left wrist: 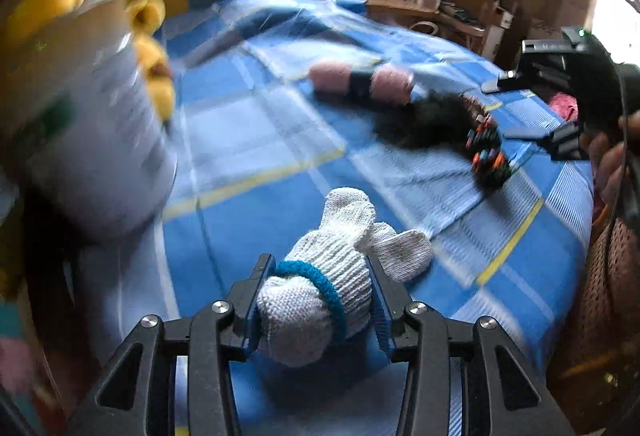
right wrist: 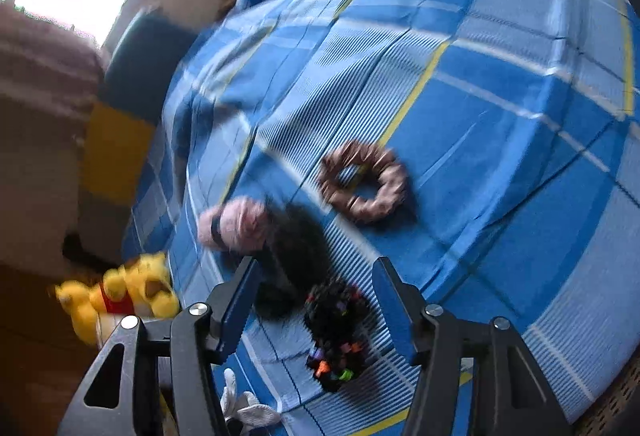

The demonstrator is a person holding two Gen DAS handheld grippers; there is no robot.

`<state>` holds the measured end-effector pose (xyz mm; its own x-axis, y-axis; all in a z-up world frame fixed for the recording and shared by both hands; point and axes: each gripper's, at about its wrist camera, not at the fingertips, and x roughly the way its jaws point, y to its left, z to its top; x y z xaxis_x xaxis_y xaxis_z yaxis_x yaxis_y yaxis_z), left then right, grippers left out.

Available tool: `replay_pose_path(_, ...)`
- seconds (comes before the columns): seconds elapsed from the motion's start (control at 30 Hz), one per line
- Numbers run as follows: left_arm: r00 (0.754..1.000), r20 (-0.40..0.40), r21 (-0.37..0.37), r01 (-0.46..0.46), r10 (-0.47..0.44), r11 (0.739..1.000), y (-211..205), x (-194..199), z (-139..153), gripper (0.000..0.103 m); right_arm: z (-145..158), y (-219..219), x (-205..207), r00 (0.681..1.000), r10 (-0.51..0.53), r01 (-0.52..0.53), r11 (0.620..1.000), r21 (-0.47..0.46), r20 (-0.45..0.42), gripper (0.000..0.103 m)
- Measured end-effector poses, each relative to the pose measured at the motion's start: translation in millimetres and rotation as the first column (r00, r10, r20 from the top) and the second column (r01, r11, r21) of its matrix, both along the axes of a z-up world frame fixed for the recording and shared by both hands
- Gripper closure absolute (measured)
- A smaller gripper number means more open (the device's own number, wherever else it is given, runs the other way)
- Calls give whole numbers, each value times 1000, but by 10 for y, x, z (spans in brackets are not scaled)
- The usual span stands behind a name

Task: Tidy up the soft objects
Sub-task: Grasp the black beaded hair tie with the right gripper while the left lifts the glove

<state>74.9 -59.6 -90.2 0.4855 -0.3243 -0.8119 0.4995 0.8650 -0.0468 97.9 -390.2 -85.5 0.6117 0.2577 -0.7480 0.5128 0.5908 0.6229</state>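
Between the left gripper's (left wrist: 320,300) pads sits a white knitted glove (left wrist: 332,268), pinched at its blue-banded cuff, fingers pointing away along the gripper's line over the blue checked bed (left wrist: 260,140). The right gripper (right wrist: 316,300) hangs half open and empty above a black scrunchie (right wrist: 336,332) with coloured flecks, which lies just ahead between its jaws. Farther off lie a brown scrunchie (right wrist: 364,182) and pink yarn (right wrist: 236,222).
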Motion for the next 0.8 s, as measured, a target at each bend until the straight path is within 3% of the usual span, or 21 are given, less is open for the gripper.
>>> replay_pose_path(0.23, 1000, 14, -83, -22, 23, 996, 110, -44, -150, 54, -89, 261, 205, 986, 111, -128, 982, -138, -123, 43)
replay_pose_path(0.37, 999, 9, -124, -31, 33, 992, 151, -37, -163, 54, -145, 450, 329, 964, 165, -217, 940, -265, -207, 43)
replay_pose_path(0.43, 999, 18, -127, -31, 34, 991, 156, -51, -164, 54, -136, 619, 382, 944, 228, -303, 884, -357, -236, 50)
replay_pose_path(0.47, 999, 21, -129, -32, 35, 991, 155, -56, -167, 54, -150, 694, 401, 932, 261, -343, 862, -372, -252, 67)
replay_pose_path(0.53, 999, 28, -134, -33, 37, 990, 163, -76, -169, 54, -149, 829, 401, 913, 329, -399, 843, -360, -243, 70)
replay_pose_path(0.6, 999, 34, -141, -34, 39, 989, 172, -90, -176, 54, -97, 966, 390, 884, 437, -467, 833, -296, -163, 71)
replay_pose_path(0.7, 998, 42, -142, -35, 41, 989, 181, -110, -177, 53, -96, 1299, 385, 807, 564, -588, 744, -318, -172, 71)
replay_pose_path(0.77, 998, 51, -139, -35, 43, 990, 183, -127, -180, 52, -178, 1604, 355, 731, 632, -678, 633, -374, -257, 71)
replay_pose_path(0.8, 997, 55, -137, -37, 45, 990, 180, -134, -180, 52, -220, 1774, 322, 692, 654, -715, 559, -421, -306, 71)
